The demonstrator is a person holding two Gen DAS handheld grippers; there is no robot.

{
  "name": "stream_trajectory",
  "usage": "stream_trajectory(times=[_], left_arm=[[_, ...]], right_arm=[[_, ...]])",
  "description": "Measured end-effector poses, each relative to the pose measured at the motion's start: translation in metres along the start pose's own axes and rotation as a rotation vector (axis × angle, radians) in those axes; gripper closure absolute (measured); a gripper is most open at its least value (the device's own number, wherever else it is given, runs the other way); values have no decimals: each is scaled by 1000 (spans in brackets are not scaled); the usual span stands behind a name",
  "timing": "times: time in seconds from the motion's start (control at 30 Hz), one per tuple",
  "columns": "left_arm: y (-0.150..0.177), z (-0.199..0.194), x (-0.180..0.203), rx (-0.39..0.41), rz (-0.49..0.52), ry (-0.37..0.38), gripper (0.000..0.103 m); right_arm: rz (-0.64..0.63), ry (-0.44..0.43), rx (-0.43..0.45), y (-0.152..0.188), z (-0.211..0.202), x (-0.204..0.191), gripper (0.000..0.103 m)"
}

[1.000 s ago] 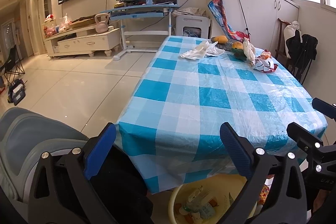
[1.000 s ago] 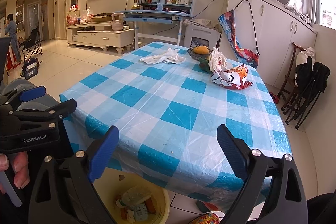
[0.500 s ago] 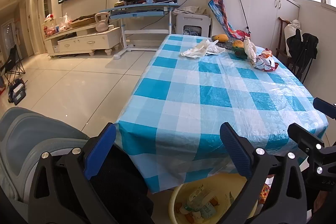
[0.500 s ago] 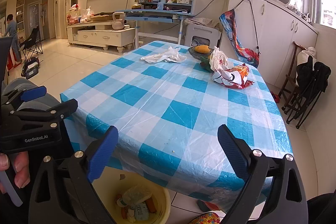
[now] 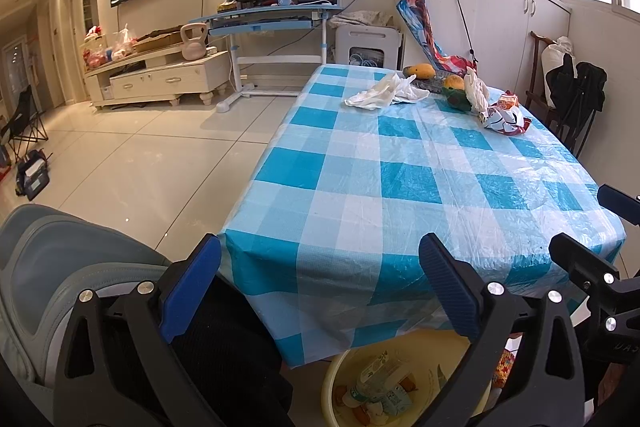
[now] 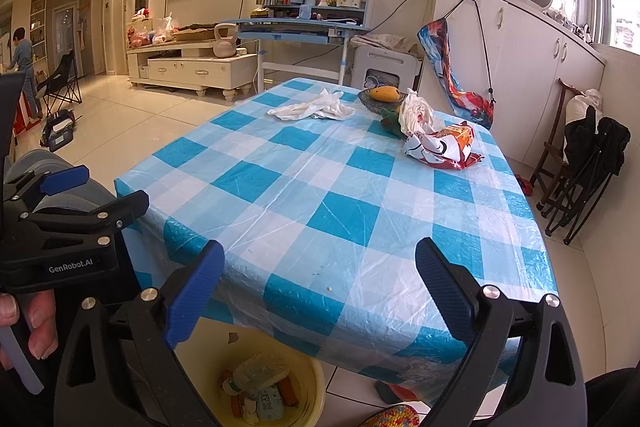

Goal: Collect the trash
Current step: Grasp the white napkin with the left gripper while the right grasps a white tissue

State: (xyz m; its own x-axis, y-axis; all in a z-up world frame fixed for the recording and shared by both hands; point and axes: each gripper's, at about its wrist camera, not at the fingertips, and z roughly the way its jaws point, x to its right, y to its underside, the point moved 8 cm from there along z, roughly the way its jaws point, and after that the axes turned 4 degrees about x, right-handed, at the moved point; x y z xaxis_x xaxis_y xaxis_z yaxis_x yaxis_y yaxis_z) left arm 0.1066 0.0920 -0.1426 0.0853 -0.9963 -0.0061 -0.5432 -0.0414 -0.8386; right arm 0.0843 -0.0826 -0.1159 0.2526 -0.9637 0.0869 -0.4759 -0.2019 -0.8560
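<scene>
Below the near edge of the checked table (image 6: 344, 211), a yellow basin (image 6: 312, 379) holds collected trash. Left gripper (image 5: 320, 291) and right gripper (image 6: 320, 287) hover above it, jaws spread wide, empty. At the table's far end, white crumpled plastic (image 6: 316, 107) lies lengthwise left-to-right, beside a snack wrapper (image 6: 440, 147).

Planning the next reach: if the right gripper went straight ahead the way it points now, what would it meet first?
Probably the near edge of the blue-and-white checked plastic tablecloth; the right gripper, jaws open, points at it. Depth is uncertain.
</scene>
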Motion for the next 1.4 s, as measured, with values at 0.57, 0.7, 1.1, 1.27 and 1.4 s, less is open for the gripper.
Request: stream_trajectory(times=[0.57, 0.7, 1.1, 1.27, 1.4], left_arm=[[-29, 15, 9, 13, 37, 46, 7], [-55, 32, 14, 27, 58, 54, 7], [-118, 151, 62, -38, 259, 80, 7], [-133, 209, 75, -106, 291, 70, 7], [-137, 247, 88, -167, 343, 64, 7]], right_arm=[[4, -15, -16, -24, 10, 20, 11], [5, -22, -22, -38, 23, 34, 11], [164, 31, -95, -73, 95, 124, 11], [186, 51, -122, -77, 121, 142, 11], [180, 61, -122, -81, 133, 150, 11]])
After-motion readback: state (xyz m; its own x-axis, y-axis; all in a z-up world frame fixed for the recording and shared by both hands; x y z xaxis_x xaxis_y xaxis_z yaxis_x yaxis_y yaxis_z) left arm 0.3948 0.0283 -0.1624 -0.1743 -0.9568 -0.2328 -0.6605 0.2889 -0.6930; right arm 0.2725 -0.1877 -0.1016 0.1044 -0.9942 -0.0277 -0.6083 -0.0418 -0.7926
